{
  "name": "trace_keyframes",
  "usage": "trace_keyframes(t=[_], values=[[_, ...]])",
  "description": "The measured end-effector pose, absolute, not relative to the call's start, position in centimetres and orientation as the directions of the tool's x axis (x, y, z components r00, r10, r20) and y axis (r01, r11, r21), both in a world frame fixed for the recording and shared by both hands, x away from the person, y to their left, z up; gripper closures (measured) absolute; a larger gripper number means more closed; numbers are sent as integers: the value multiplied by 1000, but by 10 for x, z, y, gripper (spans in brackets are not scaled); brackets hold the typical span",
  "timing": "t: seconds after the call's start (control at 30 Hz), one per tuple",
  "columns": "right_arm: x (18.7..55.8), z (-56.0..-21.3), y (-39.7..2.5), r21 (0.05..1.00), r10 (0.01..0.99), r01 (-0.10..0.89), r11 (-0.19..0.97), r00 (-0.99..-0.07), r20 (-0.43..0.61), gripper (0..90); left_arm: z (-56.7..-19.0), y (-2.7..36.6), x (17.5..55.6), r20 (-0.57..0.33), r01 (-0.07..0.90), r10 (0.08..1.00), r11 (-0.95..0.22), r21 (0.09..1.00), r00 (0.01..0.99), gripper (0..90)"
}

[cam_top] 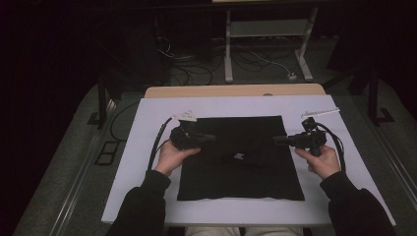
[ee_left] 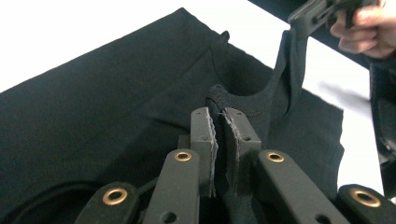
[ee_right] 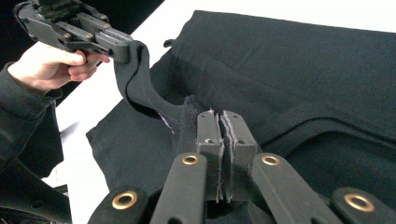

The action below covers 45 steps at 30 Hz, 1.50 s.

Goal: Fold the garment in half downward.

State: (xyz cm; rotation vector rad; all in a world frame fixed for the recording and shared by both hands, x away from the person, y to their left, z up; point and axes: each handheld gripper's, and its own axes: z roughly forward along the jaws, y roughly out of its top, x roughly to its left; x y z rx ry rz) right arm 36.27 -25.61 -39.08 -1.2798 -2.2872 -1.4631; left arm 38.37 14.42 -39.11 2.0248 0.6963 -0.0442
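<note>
On the white table [cam_top: 142, 162], black garment [cam_top: 241, 172], small unreadable white label [cam_top: 238, 157], left gripper [cam_top: 209, 138] and right gripper [cam_top: 279, 140] clamped on its fabric.

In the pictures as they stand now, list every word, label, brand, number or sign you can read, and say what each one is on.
No text can be read in any view.
A small pale mark sits on the black garment in the high view, perhaps a label, too small and blurred to read.
The left gripper and the right gripper, both clamped on the garment, carry no lettering, nor does the white board.
</note>
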Motion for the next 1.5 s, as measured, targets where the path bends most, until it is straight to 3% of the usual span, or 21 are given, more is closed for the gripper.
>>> trace_keyframes(t=[1.5], values=[[314, -413, -244, 617, 530, 738, 273, -651, 543, 850, -416, 146, 326, -359, 537, 419, -469, 701, 834, 815]])
